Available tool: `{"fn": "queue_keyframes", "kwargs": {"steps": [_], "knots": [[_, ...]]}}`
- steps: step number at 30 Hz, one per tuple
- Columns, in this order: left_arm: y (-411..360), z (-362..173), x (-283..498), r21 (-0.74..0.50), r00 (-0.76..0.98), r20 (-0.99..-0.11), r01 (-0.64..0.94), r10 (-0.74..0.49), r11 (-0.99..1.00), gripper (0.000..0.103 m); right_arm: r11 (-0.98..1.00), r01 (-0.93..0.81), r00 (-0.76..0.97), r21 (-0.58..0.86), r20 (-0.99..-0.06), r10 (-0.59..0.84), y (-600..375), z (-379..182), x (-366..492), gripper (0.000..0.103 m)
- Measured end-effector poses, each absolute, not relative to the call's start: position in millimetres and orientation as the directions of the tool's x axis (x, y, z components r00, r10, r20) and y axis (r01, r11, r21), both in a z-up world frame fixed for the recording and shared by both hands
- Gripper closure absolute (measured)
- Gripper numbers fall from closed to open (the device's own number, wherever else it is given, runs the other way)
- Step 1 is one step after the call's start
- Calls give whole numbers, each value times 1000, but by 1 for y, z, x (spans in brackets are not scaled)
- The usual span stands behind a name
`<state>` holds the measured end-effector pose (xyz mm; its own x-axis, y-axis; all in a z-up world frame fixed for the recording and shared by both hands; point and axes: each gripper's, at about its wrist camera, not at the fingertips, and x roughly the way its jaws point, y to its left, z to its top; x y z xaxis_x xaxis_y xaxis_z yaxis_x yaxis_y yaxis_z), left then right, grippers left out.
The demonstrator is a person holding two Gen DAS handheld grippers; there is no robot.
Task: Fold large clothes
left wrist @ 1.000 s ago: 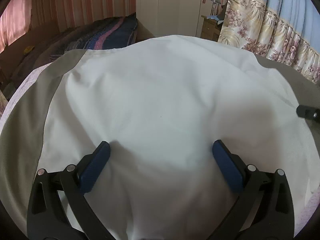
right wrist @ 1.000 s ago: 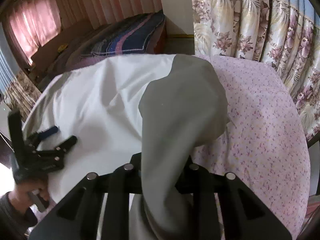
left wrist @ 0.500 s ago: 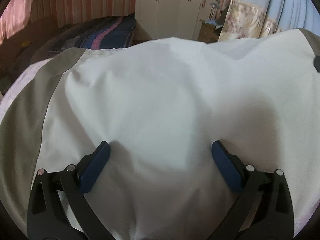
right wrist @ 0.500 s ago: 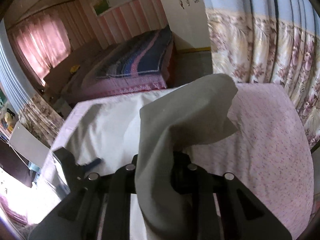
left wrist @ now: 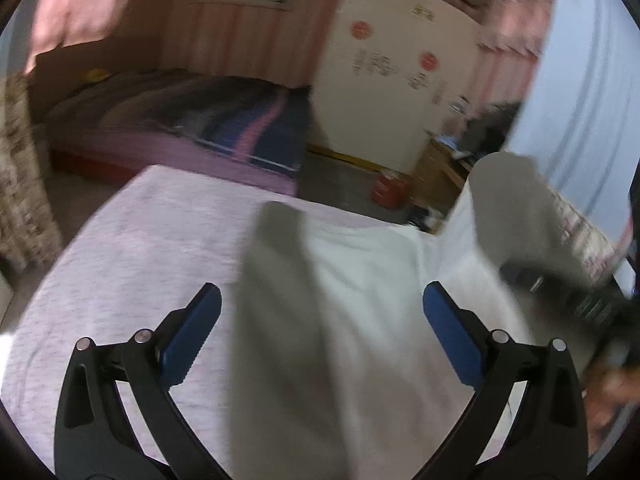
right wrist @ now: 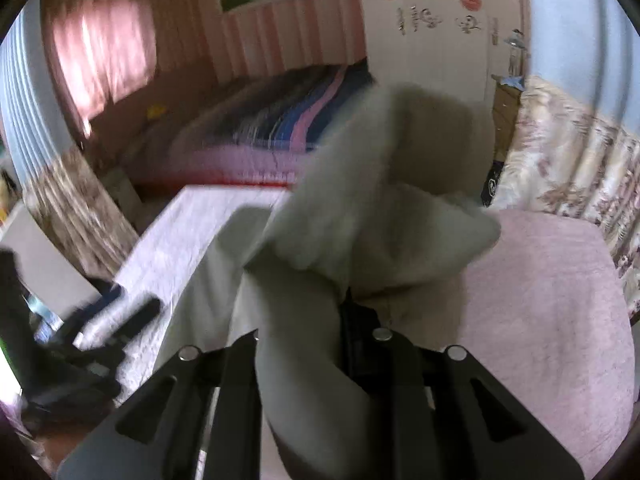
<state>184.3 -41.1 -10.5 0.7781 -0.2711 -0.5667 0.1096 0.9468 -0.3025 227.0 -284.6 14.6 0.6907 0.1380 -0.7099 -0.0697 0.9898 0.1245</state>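
Right hand-held gripper: clamped on the garment's lifted grey sleeve.
Left hand-held gripper: open, empty.
Progress: first fold barely begun on the bed.

The left gripper has matte black linkage arms, silver pivot pins and ribbed blue finger pads. The right gripper shows the same black arms and silver pins, its fingertips hidden.

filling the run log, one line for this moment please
left hand-held gripper: open, empty | right hand-held gripper: shut on grey sleeve, lifted | garment: on bed
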Motion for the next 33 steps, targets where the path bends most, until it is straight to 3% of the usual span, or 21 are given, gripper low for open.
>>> {"fn": "queue_keyframes", "kwargs": {"steps": [5, 7, 8, 10, 12, 15, 17, 19, 24, 27, 33], "knots": [[16, -30, 173, -302, 761, -613, 23, -212, 953, 3, 999, -41, 614, 8, -789, 31, -220, -56, 241, 86], [34, -36, 165, -291, 751, -632, -1, -192, 957, 3, 997, -22, 619, -74, -784, -44, -199, -84, 237, 78], [41, -39, 161, -288, 747, -639, -12, -182, 958, 3, 997, -22, 619, -74, -784, -44, -199, -84, 237, 74], [58, -43, 155, -275, 736, -657, -35, -161, 961, 3, 996, -36, 652, -85, -757, -41, -184, -84, 228, 45], [71, -46, 149, -262, 723, -676, -52, -145, 964, 3, 998, -47, 664, -42, -747, 0, -182, -72, 221, 32], [77, -33, 141, -259, 729, -670, -53, -140, 964, 3, 991, -83, 688, 107, -713, 135, -196, -33, 202, 30], [73, -22, 135, -258, 737, -659, -36, -148, 965, 3, 966, -124, 725, 227, -644, 244, -222, 8, 173, 28], [60, -11, 129, -264, 740, -648, 6, -181, 965, 3, 958, -145, 787, 246, -559, 262, -253, 42, 148, 18], [-2, 6, 109, -322, 731, -602, 144, -320, 936, 3, 998, 61, 909, -11, -411, -60, -333, 76, 97, 10], [-50, 1, 104, -347, 679, -618, 216, -396, 913, 3, 987, 159, 874, -15, -463, -148, -389, 53, 96, 10], [-145, -15, 103, -280, 628, -658, 308, -415, 909, 3, 977, 211, 809, 20, -564, -163, -457, -4, 95, 10]]}}
